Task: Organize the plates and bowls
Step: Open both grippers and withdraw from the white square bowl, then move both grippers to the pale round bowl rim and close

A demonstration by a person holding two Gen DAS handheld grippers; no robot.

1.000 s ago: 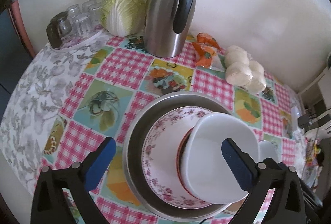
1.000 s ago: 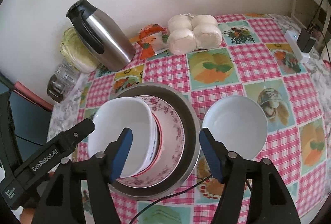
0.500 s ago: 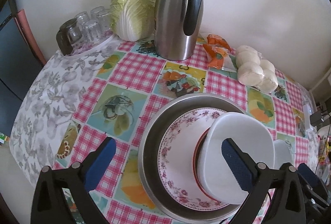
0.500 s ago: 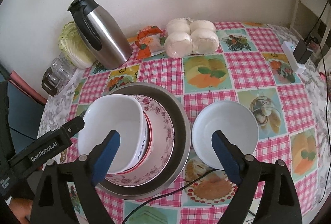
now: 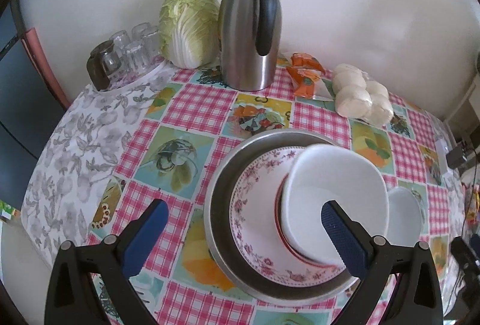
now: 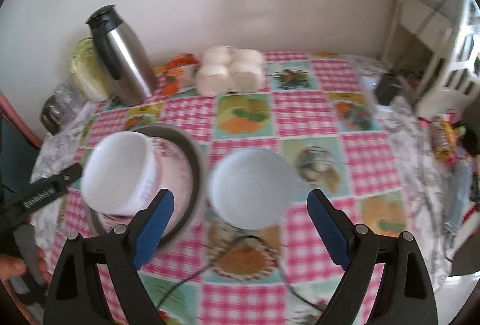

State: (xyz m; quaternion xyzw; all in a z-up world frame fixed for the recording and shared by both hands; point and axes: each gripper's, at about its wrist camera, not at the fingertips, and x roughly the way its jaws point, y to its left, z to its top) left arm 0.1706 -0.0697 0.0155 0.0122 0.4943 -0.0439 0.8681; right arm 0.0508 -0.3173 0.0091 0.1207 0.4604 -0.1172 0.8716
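Observation:
A metal pan point(image 5: 223, 184) holds a floral plate point(image 5: 255, 205), and a white bowl with a red rim point(image 5: 336, 190) sits tilted on the plate. The same stack shows in the right wrist view: pan point(image 6: 192, 154), bowl point(image 6: 120, 169). A second white bowl point(image 6: 249, 184) stands on the tablecloth right of the pan; it also shows in the left wrist view point(image 5: 405, 214). My left gripper point(image 5: 243, 238) is open and empty, near the stack. My right gripper point(image 6: 240, 230) is open and empty, in front of the second bowl.
A steel thermos point(image 5: 250, 31), a cabbage point(image 5: 187, 25), glasses point(image 5: 129, 55), orange packets point(image 5: 306, 73) and a bag of buns point(image 5: 363, 97) stand along the wall. A black cable point(image 6: 210, 265) lies on the cloth. Clutter point(image 6: 444, 139) sits at the right edge.
Both grippers have pulled back and up from the table. The right wrist view has swung to the right, so the second bowl now lies between its fingers. The dishes have not moved.

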